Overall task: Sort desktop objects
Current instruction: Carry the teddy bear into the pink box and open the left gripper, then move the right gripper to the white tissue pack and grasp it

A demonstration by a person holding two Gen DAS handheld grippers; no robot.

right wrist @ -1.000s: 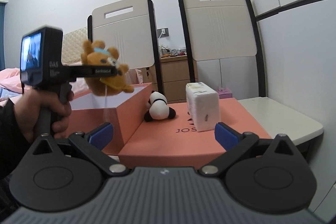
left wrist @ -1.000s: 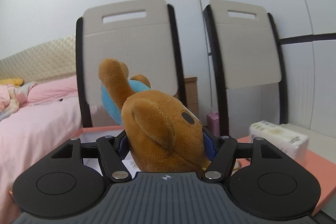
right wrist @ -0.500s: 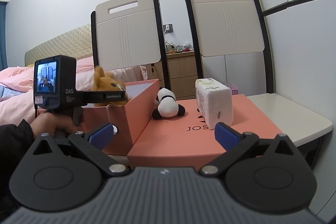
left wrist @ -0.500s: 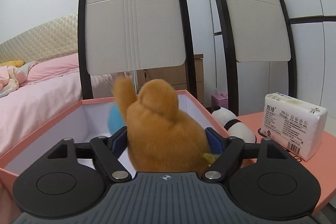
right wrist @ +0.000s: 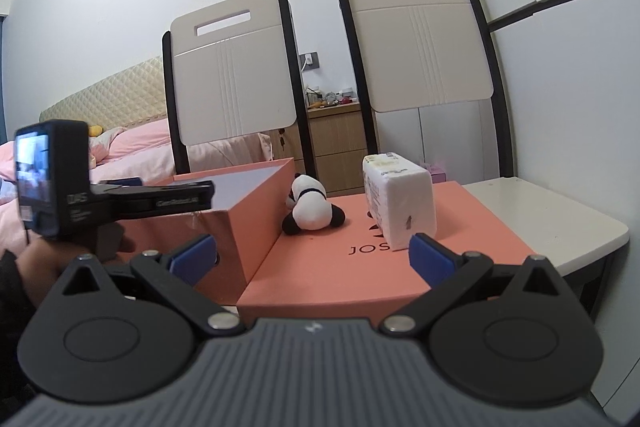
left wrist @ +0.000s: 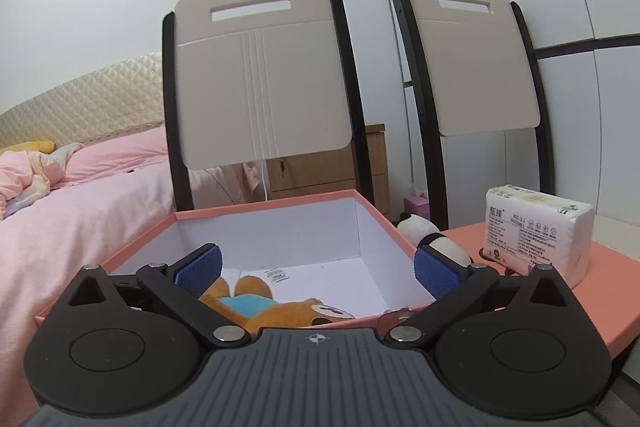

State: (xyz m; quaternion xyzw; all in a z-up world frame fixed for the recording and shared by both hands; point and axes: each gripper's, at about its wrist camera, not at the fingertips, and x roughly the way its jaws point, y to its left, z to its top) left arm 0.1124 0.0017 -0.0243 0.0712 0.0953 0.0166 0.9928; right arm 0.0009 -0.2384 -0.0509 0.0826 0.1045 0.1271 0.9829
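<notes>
A brown plush bear (left wrist: 280, 311) in a blue shirt lies on the floor of the open pink box (left wrist: 264, 207). My left gripper (left wrist: 317, 273) hovers over it. Its jaws are opening wide, and the bear is below them, clear of both blue pads (left wrist: 198, 269). The right wrist view shows the left gripper (right wrist: 168, 187) at the box (right wrist: 224, 227) rim, held by a person's hand (right wrist: 48, 259). A panda plush (right wrist: 312, 211) and a white tissue pack (right wrist: 400, 203) rest on the flat pink lid (right wrist: 360, 267). My right gripper (right wrist: 312, 259) is open with nothing in it, in front of the lid.
Two folded beige chairs (right wrist: 232, 75) lean against the wall behind the boxes. A pink bed (left wrist: 80, 187) lies to the left, and a wooden nightstand (right wrist: 336, 135) stands between the chairs. The white tabletop (right wrist: 540, 215) ends at a rounded right edge.
The left gripper came down over the pink box and opened. The bear left its pads and now lies inside the box. The right gripper stayed put.
</notes>
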